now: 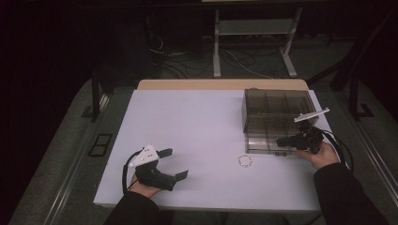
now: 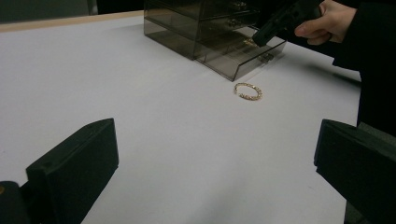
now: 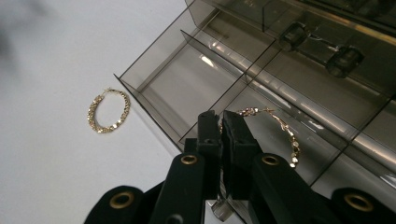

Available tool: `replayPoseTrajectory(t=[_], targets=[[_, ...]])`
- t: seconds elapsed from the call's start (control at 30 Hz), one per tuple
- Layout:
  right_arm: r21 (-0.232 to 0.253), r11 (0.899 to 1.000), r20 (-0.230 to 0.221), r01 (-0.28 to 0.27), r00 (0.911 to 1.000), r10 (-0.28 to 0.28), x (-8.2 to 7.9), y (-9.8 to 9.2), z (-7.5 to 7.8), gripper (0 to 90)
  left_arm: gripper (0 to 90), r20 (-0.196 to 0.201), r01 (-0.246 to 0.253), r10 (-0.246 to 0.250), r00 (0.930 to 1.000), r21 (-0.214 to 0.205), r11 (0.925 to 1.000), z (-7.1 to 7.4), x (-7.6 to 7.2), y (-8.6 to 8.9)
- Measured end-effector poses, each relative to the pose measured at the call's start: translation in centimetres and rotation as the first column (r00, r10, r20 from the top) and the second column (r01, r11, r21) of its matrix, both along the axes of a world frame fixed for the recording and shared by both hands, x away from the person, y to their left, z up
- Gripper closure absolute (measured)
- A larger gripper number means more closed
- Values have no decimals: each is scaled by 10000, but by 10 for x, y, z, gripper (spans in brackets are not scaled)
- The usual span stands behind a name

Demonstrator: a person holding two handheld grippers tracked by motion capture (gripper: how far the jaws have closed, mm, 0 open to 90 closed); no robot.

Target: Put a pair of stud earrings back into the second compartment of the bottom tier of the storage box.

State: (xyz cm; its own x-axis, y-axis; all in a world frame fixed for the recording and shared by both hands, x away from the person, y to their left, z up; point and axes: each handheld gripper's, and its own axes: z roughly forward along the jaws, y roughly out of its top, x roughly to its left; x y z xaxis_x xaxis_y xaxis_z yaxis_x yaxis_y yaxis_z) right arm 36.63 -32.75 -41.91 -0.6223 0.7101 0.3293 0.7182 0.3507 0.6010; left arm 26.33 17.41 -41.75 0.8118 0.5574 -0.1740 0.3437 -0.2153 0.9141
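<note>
Right gripper (image 3: 220, 122), jaws pinched on gold bracelet (image 3: 280, 128), above open drawer (image 3: 196, 93): lower inside its divider before releasing. Left gripper (image 2: 215, 163) open.

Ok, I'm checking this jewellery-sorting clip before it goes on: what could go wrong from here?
The right gripper pinches a gold bracelet by one end over the open drawer. The hold looks thin, so it may slip early or snag on a divider and land in the wrong compartment. The second bracelet lies flat on the table close to the drawer front; flat links may be hard for the open left gripper to pick up.
</note>
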Motion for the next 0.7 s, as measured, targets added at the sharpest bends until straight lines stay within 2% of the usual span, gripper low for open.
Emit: replayPoseTrajectory(t=[0.3,0.7], targets=[[-18,10000,-180,41,9998,-41,5,-1,-5,855,0,-54,13,-13,10000,-99,10000,0,0,0],[-180,9998,-357,12,9994,-19,10,2,-13,855,0,-56,37,-37,10000,-11,10000,0,0,0]])
